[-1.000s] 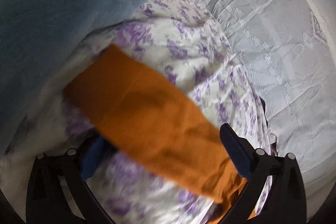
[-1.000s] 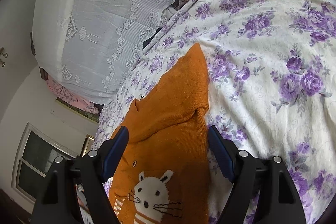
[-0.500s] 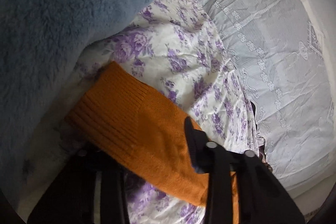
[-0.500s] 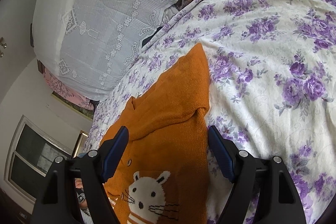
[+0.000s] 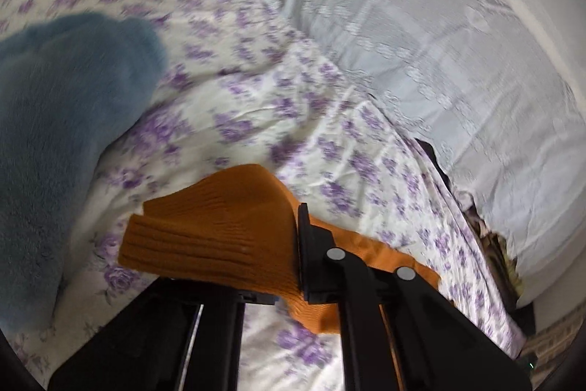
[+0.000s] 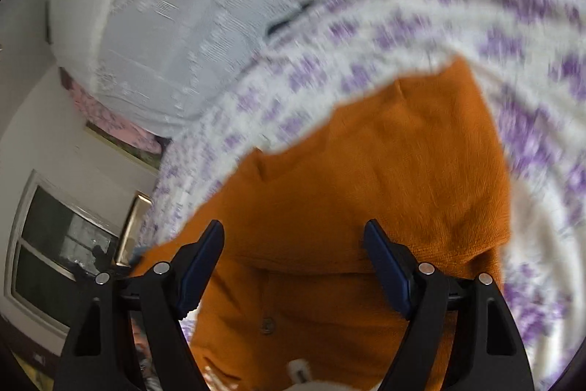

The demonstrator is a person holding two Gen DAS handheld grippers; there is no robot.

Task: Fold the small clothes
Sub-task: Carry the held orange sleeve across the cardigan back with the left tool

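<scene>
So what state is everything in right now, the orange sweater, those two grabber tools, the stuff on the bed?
Orange sweater: spread on the bed, buttoned front up.
Sleeve cuff: pinched and raised off the sheet.
Left gripper: fingers shut on the cuff.
Right gripper: fingers open, above the sweater, holding nothing.
Floral bedsheet: wrinkled.
Blue fluffy garment: heaped, untouched.

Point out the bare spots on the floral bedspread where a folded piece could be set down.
Bare floral bedspread lies between the blue fluffy blanket and the white lace cover. More lies right of the orange sweater in the right wrist view. The near end is crowded: the left gripper pinches the sweater's sleeve.
</scene>
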